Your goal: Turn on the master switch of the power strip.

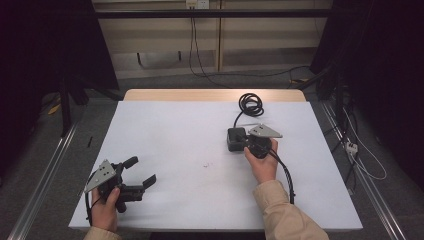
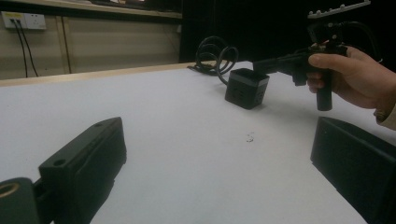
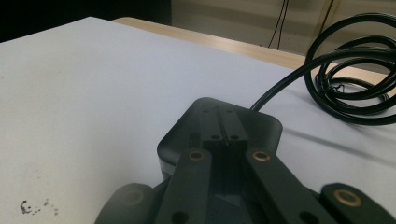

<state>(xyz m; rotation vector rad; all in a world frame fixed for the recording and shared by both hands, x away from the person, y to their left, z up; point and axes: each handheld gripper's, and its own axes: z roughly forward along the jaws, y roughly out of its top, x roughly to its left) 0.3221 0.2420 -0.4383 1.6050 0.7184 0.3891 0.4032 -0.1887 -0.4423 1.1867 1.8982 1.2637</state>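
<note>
Currently right gripper (image 1: 246,141) jaws shut together, tips resting over top of black power adapter (image 1: 236,139), nothing clamped. Adapter sits right of centre on white table (image 1: 175,150), coiled cable (image 1: 250,104) behind it. Left gripper (image 1: 141,172) wide open, empty, near front-left edge. Advice: open right jaws first, straddle adapter sides, squeeze square; mind cable drag.

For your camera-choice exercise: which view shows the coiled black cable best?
The right gripper view: the coiled black cable is close, its loops distinct. The high view shows it small at the table's far edge; the left gripper view, distant.
</note>
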